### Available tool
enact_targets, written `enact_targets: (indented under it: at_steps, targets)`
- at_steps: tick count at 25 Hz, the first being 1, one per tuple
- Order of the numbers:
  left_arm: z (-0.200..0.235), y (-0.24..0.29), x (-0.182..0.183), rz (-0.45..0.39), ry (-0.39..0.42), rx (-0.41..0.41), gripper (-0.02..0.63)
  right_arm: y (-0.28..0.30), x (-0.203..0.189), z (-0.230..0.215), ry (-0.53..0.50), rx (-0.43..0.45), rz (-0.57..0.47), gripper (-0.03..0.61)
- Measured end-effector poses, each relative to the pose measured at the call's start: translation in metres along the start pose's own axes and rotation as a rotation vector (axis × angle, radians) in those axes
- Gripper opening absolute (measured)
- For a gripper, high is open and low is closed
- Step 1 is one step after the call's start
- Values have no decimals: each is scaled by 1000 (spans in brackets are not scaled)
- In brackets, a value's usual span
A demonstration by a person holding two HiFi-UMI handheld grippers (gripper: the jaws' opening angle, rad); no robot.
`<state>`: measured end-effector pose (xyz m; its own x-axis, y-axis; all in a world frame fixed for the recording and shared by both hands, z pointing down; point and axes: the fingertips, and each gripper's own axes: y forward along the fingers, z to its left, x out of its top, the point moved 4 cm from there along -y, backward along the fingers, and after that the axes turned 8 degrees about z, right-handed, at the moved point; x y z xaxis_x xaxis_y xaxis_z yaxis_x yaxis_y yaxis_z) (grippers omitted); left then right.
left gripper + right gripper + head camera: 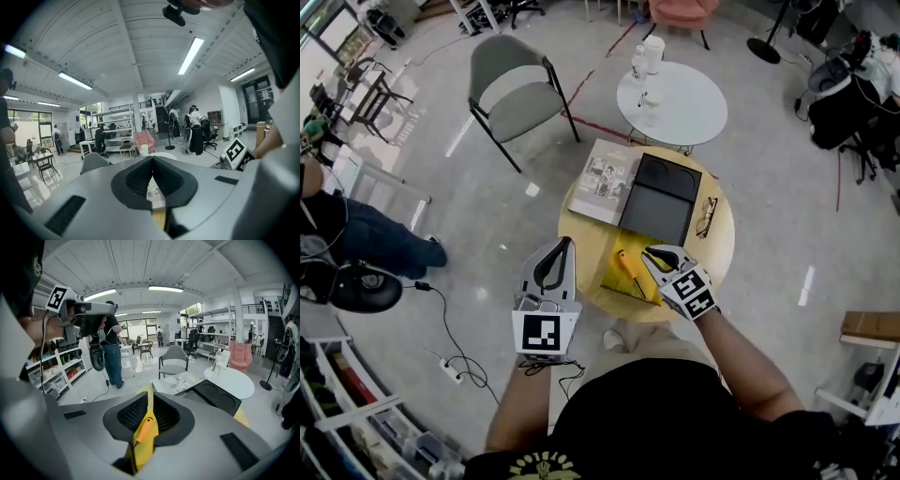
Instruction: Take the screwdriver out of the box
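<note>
In the head view, a round bench (724,246) carries a magazine (605,180), an open black box (659,199) just beside it, and a pair of glasses (707,217) to the right of the box. Nearer to the person lies a yellow sheet (641,292), and the screwdriver (628,266) with its orange handle lies on this sheet, outside the box. The right gripper (649,253) is over the sheet, with its tips just beside the screwdriver. The left gripper (568,242) hangs at the left edge of the bench, apart from the screwdriver.

In the left gripper view, the jaws of the left gripper (152,161) are pressed together at the tips and nothing is between them. Under the tips a piece of the magazine (154,190) shows. The marker cube of the right gripper (236,152) shows at the right side.

In the right gripper view, the jaws of the right gripper (151,404) stand a little apart, with only a narrow gap. The screwdriver (145,430) shows in this gap, lying on the yellow sheet (143,453), and the pads do not press on it. Behind are the magazine (176,382) and the open box (215,397).
</note>
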<state>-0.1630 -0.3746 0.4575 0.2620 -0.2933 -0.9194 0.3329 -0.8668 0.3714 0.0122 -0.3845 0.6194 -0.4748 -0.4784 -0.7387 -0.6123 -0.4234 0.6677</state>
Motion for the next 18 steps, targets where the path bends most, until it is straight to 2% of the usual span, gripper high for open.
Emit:
enact_targets:
  at_steps: [18]
  targets:
    - [4, -6, -12, 36, -5, 25, 14, 51, -45, -2, 49, 70, 142, 145]
